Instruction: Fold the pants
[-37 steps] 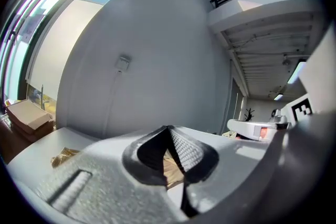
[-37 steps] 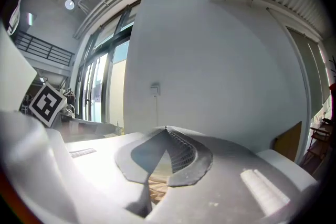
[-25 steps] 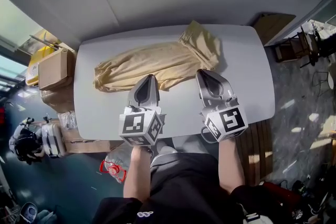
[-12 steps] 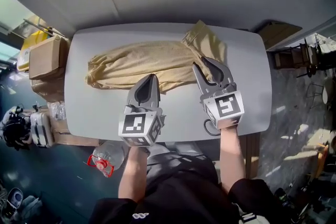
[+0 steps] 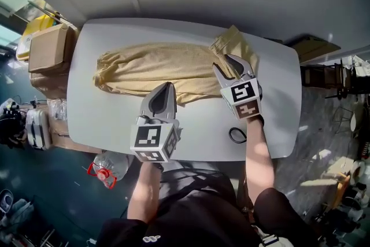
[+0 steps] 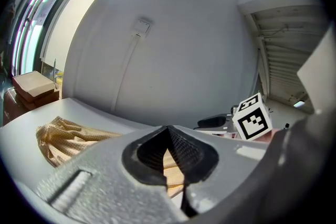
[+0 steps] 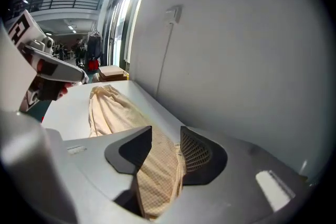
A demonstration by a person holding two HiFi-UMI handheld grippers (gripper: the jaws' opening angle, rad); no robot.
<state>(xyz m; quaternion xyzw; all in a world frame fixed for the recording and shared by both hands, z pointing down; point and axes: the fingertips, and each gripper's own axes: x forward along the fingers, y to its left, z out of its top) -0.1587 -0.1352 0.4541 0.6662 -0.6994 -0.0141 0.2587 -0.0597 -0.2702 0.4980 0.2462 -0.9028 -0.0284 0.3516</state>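
Observation:
Pale yellow pants (image 5: 162,66) lie lengthwise across the white table (image 5: 202,136), cuffs at the left and waist at the right. My left gripper (image 5: 163,86) is shut and empty, hovering near the pants' near edge at mid-length; in the left gripper view its tips (image 6: 168,129) meet, with the pants (image 6: 60,136) beyond. My right gripper (image 5: 222,62) is over the waist end. Its jaws have just been opening. In the right gripper view (image 7: 165,132) the pants' fabric (image 7: 157,170) shows in the gap between the jaws, and the pads do not press on it.
A cardboard box (image 5: 49,46) and a yellow container stand off the table's left end. A water bottle with a red cap (image 5: 103,168) is on the floor near my left leg. A black loop (image 5: 237,136) lies on the table by my right wrist. A grey wall backs the table.
My right gripper moved forward and down to the waist end of the pants, and its jaws went from shut to open. The left gripper sank only a little.

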